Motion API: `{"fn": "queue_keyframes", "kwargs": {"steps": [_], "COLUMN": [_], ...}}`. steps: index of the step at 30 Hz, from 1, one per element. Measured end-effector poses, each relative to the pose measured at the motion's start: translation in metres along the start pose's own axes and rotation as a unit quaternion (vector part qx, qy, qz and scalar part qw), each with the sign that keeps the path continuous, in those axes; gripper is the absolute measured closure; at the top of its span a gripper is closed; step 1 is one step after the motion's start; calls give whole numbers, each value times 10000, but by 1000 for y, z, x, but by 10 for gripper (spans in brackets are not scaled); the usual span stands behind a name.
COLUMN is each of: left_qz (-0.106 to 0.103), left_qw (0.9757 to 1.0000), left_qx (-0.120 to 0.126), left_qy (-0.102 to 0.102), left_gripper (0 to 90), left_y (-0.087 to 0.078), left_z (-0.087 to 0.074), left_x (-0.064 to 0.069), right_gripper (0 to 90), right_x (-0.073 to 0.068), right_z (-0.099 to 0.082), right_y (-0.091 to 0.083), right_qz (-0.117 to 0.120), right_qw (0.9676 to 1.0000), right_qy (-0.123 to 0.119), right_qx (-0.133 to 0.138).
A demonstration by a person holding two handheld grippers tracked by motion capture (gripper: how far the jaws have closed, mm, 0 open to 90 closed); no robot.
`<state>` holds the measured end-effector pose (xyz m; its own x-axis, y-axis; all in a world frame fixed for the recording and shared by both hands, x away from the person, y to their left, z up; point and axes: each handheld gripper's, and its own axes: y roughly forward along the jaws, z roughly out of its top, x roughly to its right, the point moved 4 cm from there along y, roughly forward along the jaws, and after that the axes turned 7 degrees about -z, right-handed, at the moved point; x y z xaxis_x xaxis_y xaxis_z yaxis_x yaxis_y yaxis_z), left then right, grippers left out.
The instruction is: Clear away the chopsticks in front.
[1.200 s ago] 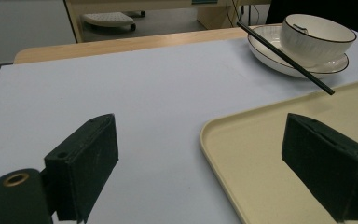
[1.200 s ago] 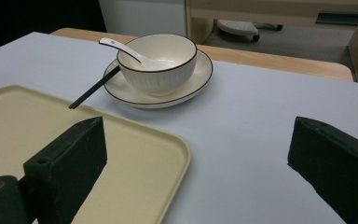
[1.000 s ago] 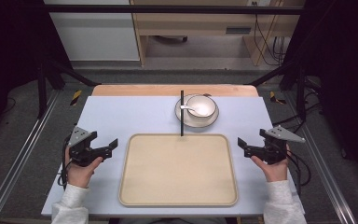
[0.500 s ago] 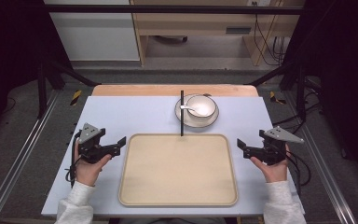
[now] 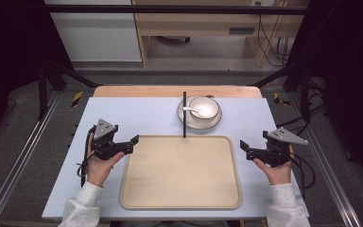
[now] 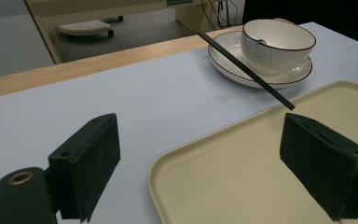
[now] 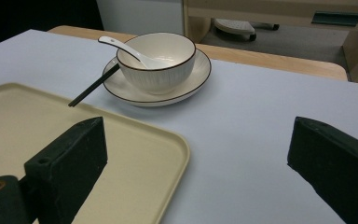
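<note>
Two claws held apart over the tabletop

Two claws are held at the near edges of a beige tray [image 5: 179, 175], which is laid flat on the pale blue tabletop [image 5: 142, 113]. The left claw [image 5: 133, 140] is gripped in the person's left hand [image 5: 99, 163] just beside the tray's left rim, with its jaws spread wide and nothing between them; in the left gripper view the tray's near corner is seen through the gap. The right claw [image 5: 242, 147] is gripped in the right hand [image 5: 276, 168] beside the tray's right rim, likewise released, with bare tabletop and the tray's corner seen between its jaws in the right gripper view.

Farther back, beyond the tray's far rim, a white plate [image 5: 215, 122] is set on the tabletop, and a white bowl [image 5: 204, 107] is stood on it. A white spoon [image 5: 190, 109] is rested in the bowl, its handle pointing out to the left. A black chopstick [image 5: 185, 115] is laid across the plate's left edge, its near tip reaching over the tray's far rim.
</note>
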<state>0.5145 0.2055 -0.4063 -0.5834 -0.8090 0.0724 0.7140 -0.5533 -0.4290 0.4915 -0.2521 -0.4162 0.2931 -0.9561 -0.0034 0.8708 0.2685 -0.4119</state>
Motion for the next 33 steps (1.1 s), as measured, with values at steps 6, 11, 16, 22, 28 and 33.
{"fn": "queue_keyframes", "kwargs": {"steps": [6,11,16,22,28,33], "left_qz": [-52,-101,-132,-163,-245,-274], "left_qw": [10000,9999,9999,9996,9994,9991], "left_qx": [-5,14,-52,-138,-201,-261], "left_qy": [2,13,85,161,109,187], "left_gripper": [121,126,128,135,141,174], "left_y": [11,24,39,57,76,91], "left_z": [11,19,26,31,34,35], "left_x": [5,12,20,29,36,41], "right_gripper": [49,49,49,50,50,50], "right_x": [-2,-2,-3,-3,-3,-4], "right_z": [0,0,0,0,0,0], "right_y": [-1,-1,-1,0,0,1], "right_qz": [-18,-14,-2,-2,1,8], "right_qw": [10000,10000,10000,10000,10000,10000], "right_qy": [-19,-36,-27,-28,-15,-24], "right_qx": [-13,-34,-33,-43,-52,-75]}}
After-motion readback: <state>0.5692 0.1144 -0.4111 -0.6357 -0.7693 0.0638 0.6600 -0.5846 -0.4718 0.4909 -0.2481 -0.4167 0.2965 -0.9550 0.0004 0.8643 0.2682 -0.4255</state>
